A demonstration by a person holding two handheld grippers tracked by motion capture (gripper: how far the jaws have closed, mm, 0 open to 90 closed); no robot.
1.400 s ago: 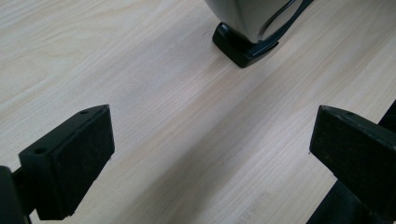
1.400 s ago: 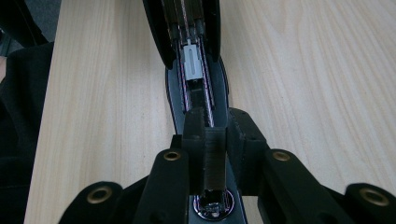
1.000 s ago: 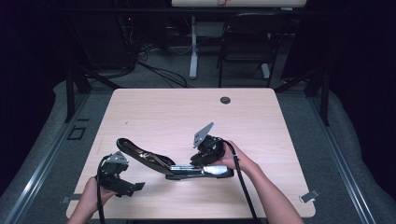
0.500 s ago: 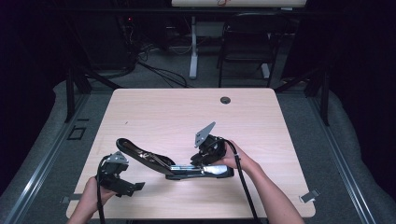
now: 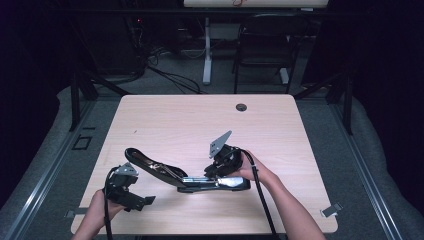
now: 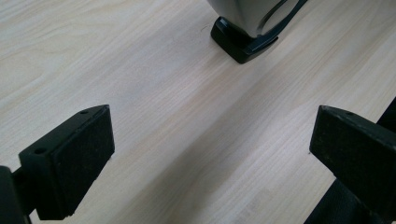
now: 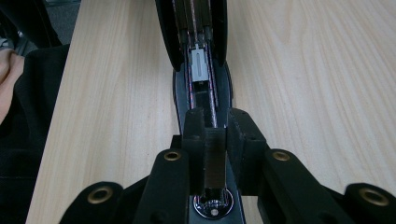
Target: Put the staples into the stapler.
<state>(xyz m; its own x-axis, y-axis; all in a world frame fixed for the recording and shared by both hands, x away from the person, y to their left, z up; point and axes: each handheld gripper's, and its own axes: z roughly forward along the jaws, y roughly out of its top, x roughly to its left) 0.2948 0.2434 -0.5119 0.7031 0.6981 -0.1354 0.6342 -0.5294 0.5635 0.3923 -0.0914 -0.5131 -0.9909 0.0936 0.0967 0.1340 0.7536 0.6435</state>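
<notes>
The long black metal stapler (image 5: 185, 175), opened wide, lies near the front edge of the pale wooden surface (image 5: 200, 120); its rear end is hidden under the right gripper (image 7: 215, 126), whose jaws pinch a flat strip there. The left gripper (image 5: 131, 197) waits at the front left corner, jaws wide apart, empty. Nothing has shifted since the earlier frames.

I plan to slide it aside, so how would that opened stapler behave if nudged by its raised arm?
The stapler looks rigid but hinged: its arm would probably swing rather than drag the base. The long, flat base should resist tipping. The right gripper, shut on the magazine rail, likely pins it anyway. Glossy casing may be slippery.
</notes>
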